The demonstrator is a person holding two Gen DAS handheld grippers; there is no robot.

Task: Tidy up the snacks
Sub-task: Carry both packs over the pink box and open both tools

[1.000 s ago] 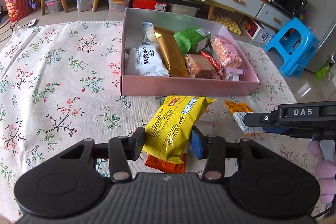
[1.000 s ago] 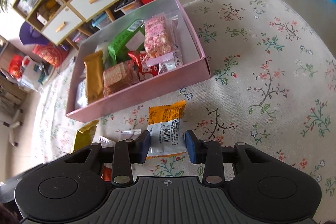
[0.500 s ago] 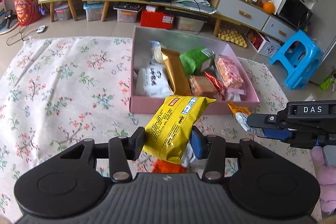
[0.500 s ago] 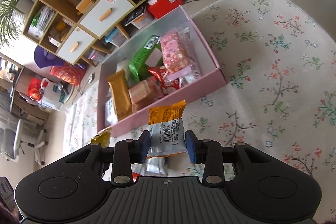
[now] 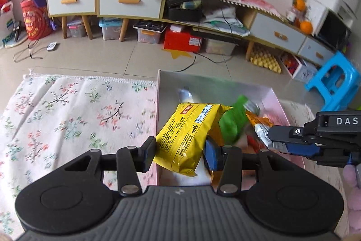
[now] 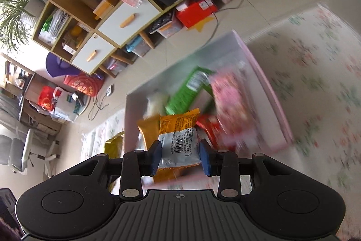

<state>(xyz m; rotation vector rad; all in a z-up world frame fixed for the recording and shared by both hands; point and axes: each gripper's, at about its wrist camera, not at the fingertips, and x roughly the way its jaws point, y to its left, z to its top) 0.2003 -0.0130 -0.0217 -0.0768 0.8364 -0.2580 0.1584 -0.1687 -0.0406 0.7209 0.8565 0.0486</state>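
**Ana:** Floral cloth (image 5: 67, 110) covers the table, and the pink box (image 5: 276, 101) sits on it, already crowded with packets. The left gripper (image 5: 180, 151) is clamped on a yellow packet (image 5: 185, 134) hanging over the box's near left corner. The right gripper (image 6: 180, 154) pinches a small orange-and-silver packet (image 6: 179, 139) above the box's near wall.

**Ben:** What might go wrong?

**Ana:** Probably a drop onto the heap. The yellow packet is bulky; released there, it could rest on the green packet (image 5: 234, 121) or slide over the box's wall. Both grippers are close together above the box, so they could bump.

**Ben:** Do the views differ?

**Ana:** The left camera shows the right gripper side-on beside the box. The right camera alone shows the pink packet (image 6: 230, 101) by the box's far wall.
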